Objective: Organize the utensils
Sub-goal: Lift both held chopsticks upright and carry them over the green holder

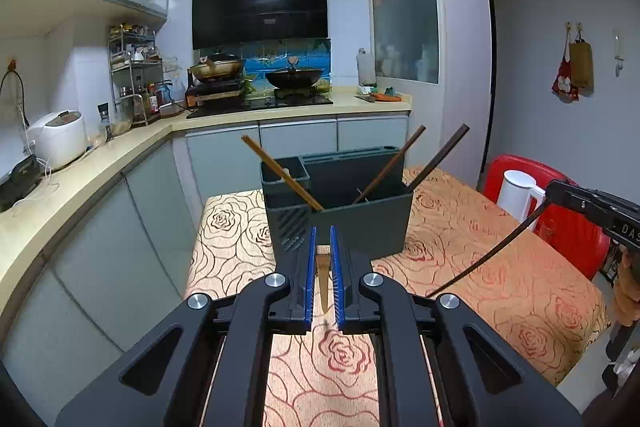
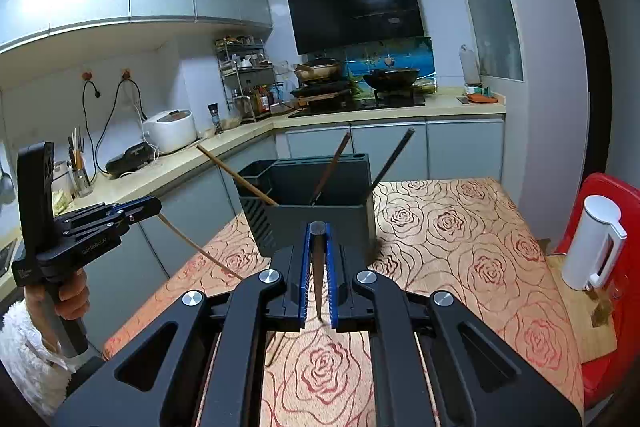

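Observation:
A dark grey utensil holder [image 1: 340, 203] stands on the rose-patterned table; it also shows in the right wrist view [image 2: 316, 203]. Three chopsticks lean in it: one light brown [image 1: 280, 171], two dark [image 1: 390, 165]. My left gripper [image 1: 323, 239] is shut on a light wooden chopstick [image 1: 322, 279], just in front of the holder. From the right wrist view that chopstick [image 2: 200, 247] slants down to the table. My right gripper [image 2: 318, 231] is shut on a dark chopstick [image 2: 318, 267]. In the left wrist view that dark chopstick [image 1: 484, 255] slants down to the tablecloth.
A white kettle [image 2: 592, 247] stands on a board at the table's right edge, by a red chair [image 1: 560, 211]. A kitchen counter [image 1: 80, 179] with a rice cooker [image 1: 60, 139] runs along the left. The stove with pans [image 1: 260, 79] is behind.

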`<state>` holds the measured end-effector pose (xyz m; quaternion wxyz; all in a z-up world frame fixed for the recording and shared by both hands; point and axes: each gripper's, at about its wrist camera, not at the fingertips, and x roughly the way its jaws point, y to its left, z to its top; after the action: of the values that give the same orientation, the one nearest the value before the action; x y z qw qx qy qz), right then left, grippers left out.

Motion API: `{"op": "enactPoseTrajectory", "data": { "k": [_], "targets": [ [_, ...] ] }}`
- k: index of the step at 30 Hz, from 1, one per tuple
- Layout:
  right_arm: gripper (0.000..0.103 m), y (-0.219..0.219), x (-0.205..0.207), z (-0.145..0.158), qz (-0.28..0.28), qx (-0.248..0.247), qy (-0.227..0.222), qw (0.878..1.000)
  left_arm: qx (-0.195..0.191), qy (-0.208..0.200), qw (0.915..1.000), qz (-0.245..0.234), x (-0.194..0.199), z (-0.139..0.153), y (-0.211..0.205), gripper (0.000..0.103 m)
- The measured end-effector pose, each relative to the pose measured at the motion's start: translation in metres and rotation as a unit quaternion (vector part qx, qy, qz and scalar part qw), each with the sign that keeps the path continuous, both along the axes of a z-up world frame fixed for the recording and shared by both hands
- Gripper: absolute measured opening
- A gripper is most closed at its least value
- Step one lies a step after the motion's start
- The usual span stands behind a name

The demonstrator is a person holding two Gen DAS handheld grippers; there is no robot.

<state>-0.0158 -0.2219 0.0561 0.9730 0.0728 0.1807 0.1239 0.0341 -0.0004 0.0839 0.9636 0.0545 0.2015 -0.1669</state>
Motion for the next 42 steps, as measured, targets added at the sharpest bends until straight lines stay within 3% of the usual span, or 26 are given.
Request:
{"op": "enactPoseTrajectory", "data": {
  "k": [11,22,30,35,42],
  "targets": [
    [0.008,-0.013,0.038,0.040,0.011,0.029,0.014,0.999,0.002,-0.001,0.9999,-0.011,0.023,0.027,-0.002,0.007],
    [0.008,-0.024,0.072,0.102,-0.019,0.027,-0.007,0.999,-0.001,0.000,0.9996,-0.027,0.056,0.087,-0.020,0.007],
    [0.008,-0.022,0.094,0.134,-0.046,0.010,-0.024,0.999,0.005,-0.029,0.9991,-0.032,0.068,0.120,-0.043,0.007],
    [0.008,-0.022,0.118,0.132,-0.062,-0.003,-0.015,0.998,0.008,-0.028,0.9993,-0.022,0.093,0.120,-0.059,0.007],
    [0.008,-0.015,0.156,0.107,-0.063,-0.021,0.027,0.997,0.017,0.007,0.9998,-0.008,0.134,0.086,-0.075,0.007]
  ]
}}
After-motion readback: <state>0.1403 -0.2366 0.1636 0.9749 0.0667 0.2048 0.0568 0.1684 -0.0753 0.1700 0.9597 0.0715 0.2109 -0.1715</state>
